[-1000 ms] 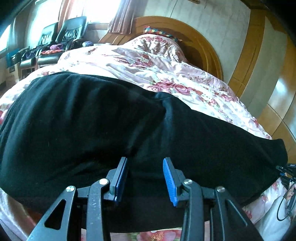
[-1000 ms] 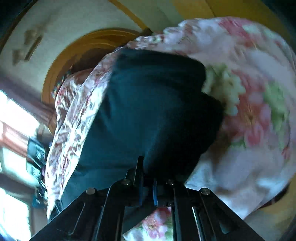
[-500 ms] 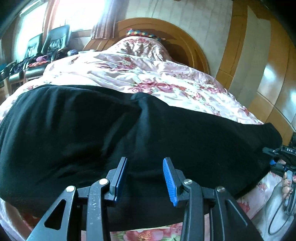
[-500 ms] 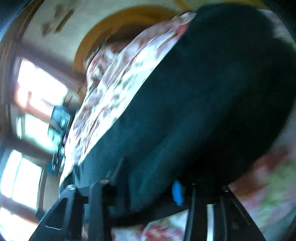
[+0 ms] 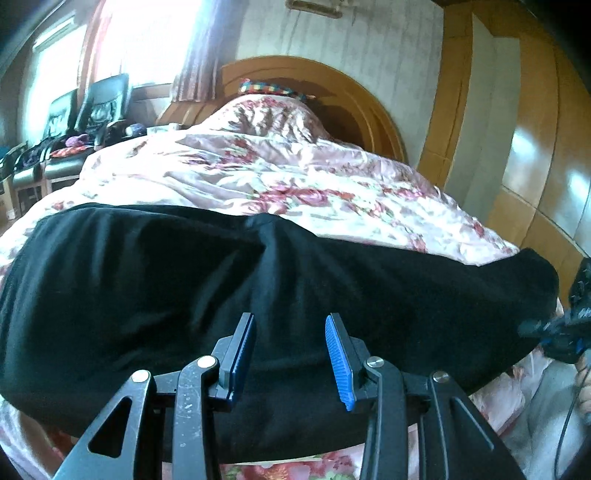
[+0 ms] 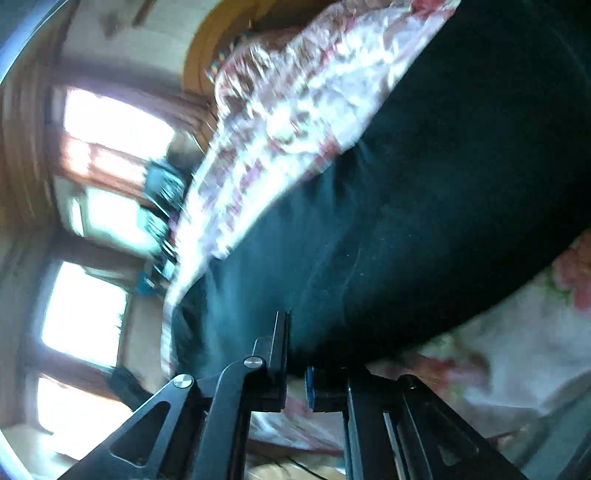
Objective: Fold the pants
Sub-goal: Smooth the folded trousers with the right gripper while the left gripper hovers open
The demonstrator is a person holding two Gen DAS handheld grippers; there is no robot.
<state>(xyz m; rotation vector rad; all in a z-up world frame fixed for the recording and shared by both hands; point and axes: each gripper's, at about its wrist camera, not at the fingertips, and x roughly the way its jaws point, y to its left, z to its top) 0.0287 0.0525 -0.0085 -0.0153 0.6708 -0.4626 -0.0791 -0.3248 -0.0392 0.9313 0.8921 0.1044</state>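
Left gripper (image 5: 290,354): black linkage arms, silver pivot screws, ribbed blue pads (image 5: 338,360). Right gripper (image 6: 295,373): same black build.

One pair of black pants (image 5: 258,295) lay across one bed (image 5: 295,184). Two grippers showed, the left (image 5: 290,354) and the right (image 5: 569,332). Beside the bed stood two black chairs (image 5: 99,107); behind it rose one wooden headboard (image 5: 332,85).

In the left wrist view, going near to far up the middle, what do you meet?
left hand-held gripper → black pants → floral quilt → wooden headboard → wall.
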